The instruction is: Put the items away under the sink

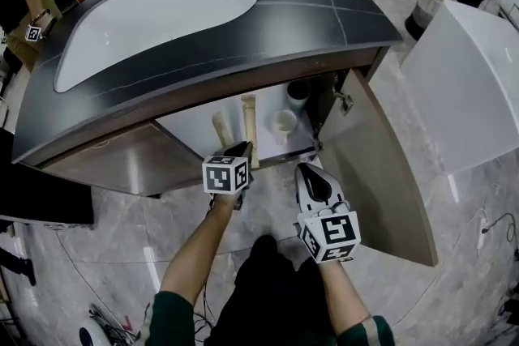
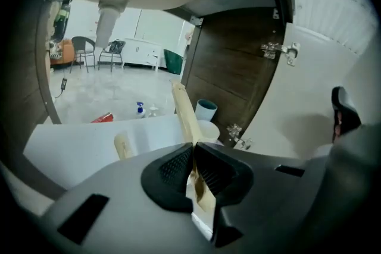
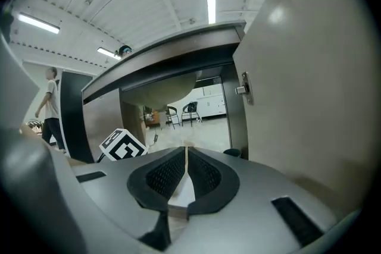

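Under the sink (image 1: 162, 12), wooden stick (image 1: 249, 124) is clamped by left hand-held gripper (image 1: 241, 148), long axis twd 12 o'clock, tip over cabinet shelf (image 1: 190, 132); right hand-held gripper (image 1: 309, 170), at 3 o'clock, is closed, empty.

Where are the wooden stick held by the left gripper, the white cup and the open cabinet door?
wooden stick (image 1: 249, 126): head view, middle of its shaft.
white cup (image 1: 284, 123): head view, its open mouth.
cabinet door (image 1: 381, 174): head view, bare inner face.

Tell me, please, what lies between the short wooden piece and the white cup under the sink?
The long wooden stick in the left gripper, per the head view.
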A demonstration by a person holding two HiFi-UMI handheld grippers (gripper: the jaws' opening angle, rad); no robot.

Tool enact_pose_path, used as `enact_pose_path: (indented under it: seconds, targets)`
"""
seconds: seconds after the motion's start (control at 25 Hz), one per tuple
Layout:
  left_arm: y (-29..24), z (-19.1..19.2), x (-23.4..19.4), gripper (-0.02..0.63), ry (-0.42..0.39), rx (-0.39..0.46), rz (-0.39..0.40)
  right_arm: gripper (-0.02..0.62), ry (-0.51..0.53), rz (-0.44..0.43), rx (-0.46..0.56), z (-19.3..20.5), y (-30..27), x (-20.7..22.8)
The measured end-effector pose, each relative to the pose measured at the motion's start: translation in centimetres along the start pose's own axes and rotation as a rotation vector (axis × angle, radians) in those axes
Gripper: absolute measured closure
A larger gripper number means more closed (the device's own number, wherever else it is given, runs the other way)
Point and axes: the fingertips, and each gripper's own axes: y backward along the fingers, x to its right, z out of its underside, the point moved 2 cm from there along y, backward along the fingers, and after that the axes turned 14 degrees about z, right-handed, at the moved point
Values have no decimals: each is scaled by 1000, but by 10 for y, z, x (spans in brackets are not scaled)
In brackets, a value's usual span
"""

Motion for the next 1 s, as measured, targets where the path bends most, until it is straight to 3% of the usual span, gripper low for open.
enact_pose_path:
  seconds: [0.24,0.56,0.84,1.0]
  targets:
    - [-50,33,-31,574,69,-36,-27,551,-5,-2,-20,41,-13,8]
    - [-82,63,-73,574,207,-89,-70,551,-11,5,-29,60,-29,14]
    - [-93,80,-87,574,197,-116,-105,551,5,0,-50,72,-30,16]
    - [-99,80,-85,563,147,-133,-116,551,-10,2,-57,75,-29,21]
